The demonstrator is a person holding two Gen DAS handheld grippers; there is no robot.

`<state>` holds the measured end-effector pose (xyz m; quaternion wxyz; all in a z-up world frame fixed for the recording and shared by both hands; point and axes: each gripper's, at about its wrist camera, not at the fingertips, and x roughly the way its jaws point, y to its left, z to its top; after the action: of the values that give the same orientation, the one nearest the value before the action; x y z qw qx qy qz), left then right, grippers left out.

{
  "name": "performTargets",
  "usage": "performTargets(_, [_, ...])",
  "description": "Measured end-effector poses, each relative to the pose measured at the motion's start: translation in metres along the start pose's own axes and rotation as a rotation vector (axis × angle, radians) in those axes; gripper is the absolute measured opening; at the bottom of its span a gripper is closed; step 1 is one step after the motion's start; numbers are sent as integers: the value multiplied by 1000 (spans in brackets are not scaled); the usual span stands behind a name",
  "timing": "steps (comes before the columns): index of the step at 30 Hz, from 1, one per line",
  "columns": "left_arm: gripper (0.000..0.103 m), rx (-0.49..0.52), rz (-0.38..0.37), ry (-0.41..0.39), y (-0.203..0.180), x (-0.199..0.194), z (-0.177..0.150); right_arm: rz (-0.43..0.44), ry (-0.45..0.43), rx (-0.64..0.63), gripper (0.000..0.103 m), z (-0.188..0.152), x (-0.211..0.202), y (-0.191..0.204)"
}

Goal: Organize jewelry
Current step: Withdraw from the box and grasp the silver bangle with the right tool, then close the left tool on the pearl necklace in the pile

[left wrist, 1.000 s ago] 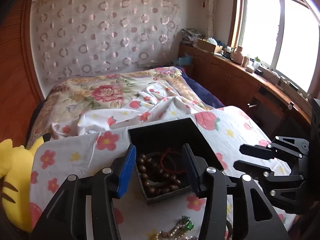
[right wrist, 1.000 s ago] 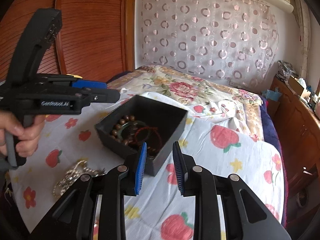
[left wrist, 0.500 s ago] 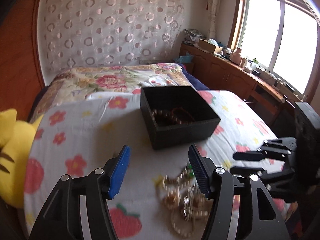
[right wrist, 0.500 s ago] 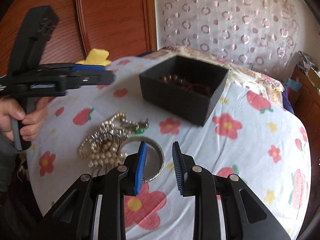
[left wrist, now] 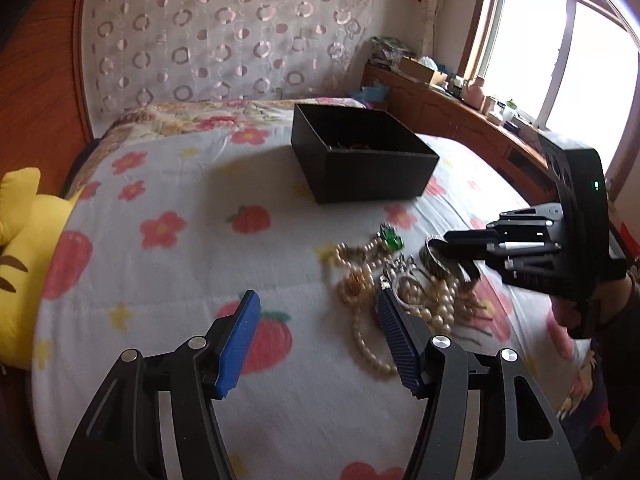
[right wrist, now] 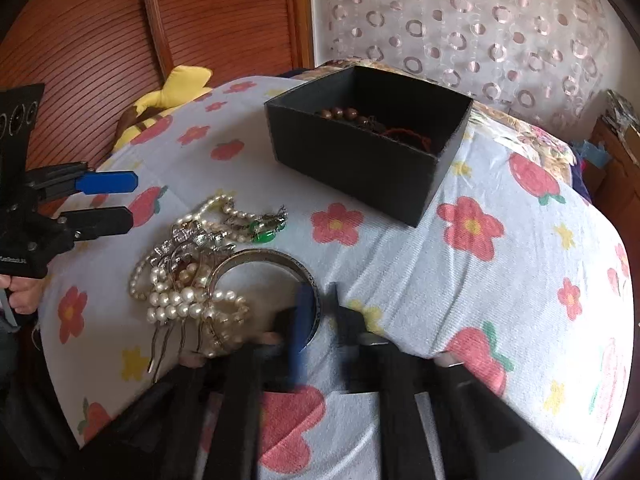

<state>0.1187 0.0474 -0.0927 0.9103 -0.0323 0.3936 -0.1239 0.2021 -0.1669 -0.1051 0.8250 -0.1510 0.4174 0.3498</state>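
A black open box (left wrist: pixel 362 156) (right wrist: pixel 368 148) stands on the flowered cloth with a brown bead bracelet (right wrist: pixel 340 114) and a red cord bracelet inside. A pile of pearl strands (left wrist: pixel 400 292) (right wrist: pixel 188 288), a green-stone piece (right wrist: pixel 266 236) and a silver bangle (right wrist: pixel 264 276) (left wrist: pixel 434 258) lies in front of it. My right gripper (right wrist: pixel 318 300) is blurred, its fingers astride the bangle's near rim, narrowly apart. My left gripper (left wrist: pixel 318 320) is open and empty, above the cloth just left of the pile.
A yellow plush toy (left wrist: pixel 20 216) lies at the cloth's left edge. A wooden headboard (right wrist: pixel 120 40) and patterned curtain stand behind. A wooden sideboard (left wrist: pixel 460 120) with clutter runs under the window at the right.
Both grippers pulled back from the box and dropped toward the jewelry pile. My right gripper has come down over the bangle's rim and its fingers have narrowed.
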Motion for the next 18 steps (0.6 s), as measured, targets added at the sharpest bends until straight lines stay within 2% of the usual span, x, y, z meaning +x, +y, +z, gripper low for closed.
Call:
performTargets(2, [58,-1,-8,5,-2,1,-3,-4,-7,-3,6,-2,-3,0])
performTargets(8, [58,0,-28,5,-13,1,-11,-86,-77,16,5,-15,-27,-4])
performTargets(15, [58,34,-68,-9,-37,-5,-11,-164,-122,70,5,-41,-56,-19])
performTargets(17, [56,47,-73,-11,-44,-4,-10,-169,-111,81,5,-50,-58,-23])
performTargets(18, [50,53,-80,-11,-48,-3,-10,-172,-104,84,5,-55,-58,-23])
